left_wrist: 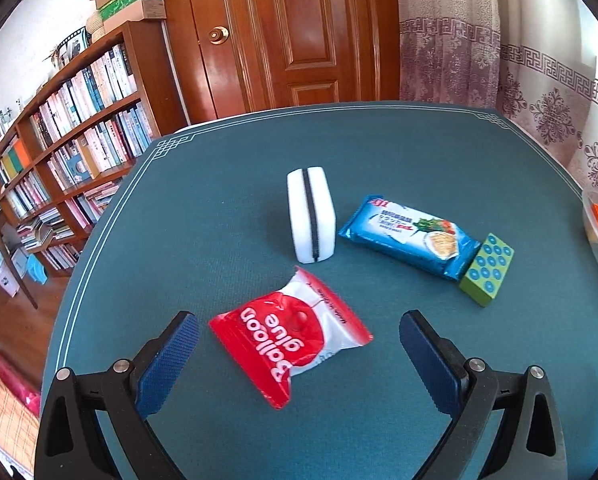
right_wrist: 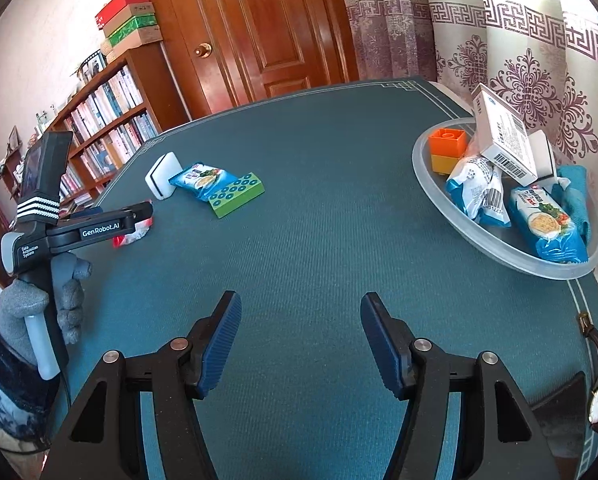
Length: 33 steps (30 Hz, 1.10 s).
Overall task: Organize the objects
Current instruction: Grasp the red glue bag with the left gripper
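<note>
Where the left wrist view looks down, the left claw (left_wrist: 299,330) is seen with its jaws apart around a red-and-white balloon glue packet (left_wrist: 289,330), untouched on the green surface (left_wrist: 219,220); beyond lie a white sponge (left_wrist: 311,214), a blue noodle packet (left_wrist: 409,236) and a green block (left_wrist: 487,274). Only in the right wrist view are the gloved hand (right_wrist: 45,304) on the left tool, the right claw (right_wrist: 301,320), spread and empty, and the filled clear tray (right_wrist: 431,184) shown.
</note>
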Each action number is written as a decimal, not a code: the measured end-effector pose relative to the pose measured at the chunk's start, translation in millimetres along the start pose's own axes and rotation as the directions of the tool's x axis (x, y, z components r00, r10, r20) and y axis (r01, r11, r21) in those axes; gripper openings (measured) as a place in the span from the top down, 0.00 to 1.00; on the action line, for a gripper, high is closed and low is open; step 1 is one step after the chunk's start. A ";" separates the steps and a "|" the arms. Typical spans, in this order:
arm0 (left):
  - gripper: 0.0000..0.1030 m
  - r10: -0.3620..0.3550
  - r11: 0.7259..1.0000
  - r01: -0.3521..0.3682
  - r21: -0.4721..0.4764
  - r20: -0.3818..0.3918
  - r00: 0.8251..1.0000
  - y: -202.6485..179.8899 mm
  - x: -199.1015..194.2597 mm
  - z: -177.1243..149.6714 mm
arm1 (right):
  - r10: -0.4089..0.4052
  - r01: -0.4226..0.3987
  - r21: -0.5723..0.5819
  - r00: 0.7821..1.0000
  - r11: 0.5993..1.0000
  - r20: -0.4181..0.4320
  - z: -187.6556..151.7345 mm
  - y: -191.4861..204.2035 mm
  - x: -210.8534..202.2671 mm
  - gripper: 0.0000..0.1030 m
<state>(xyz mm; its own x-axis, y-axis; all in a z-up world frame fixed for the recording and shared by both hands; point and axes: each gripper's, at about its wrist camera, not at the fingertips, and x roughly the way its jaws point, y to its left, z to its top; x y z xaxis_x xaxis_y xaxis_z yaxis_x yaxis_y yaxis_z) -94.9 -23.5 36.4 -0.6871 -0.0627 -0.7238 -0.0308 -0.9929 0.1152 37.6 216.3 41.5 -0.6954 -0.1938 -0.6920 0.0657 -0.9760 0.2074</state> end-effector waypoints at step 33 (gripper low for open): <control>0.63 -0.156 0.983 0.153 -0.105 -0.022 0.987 34.7 18.7 -12.8 | 0.059 -0.061 -0.013 0.993 0.998 -0.098 49.4 45.3 73.2 0.38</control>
<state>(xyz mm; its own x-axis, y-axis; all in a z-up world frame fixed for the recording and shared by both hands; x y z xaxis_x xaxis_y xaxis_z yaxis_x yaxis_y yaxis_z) -99.5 -60.4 18.2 -0.6575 0.0912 -0.7479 -0.0594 -0.9958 -0.0692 -45.7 162.8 34.4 -0.6170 -0.2601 -0.7428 0.1173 -0.9637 0.2400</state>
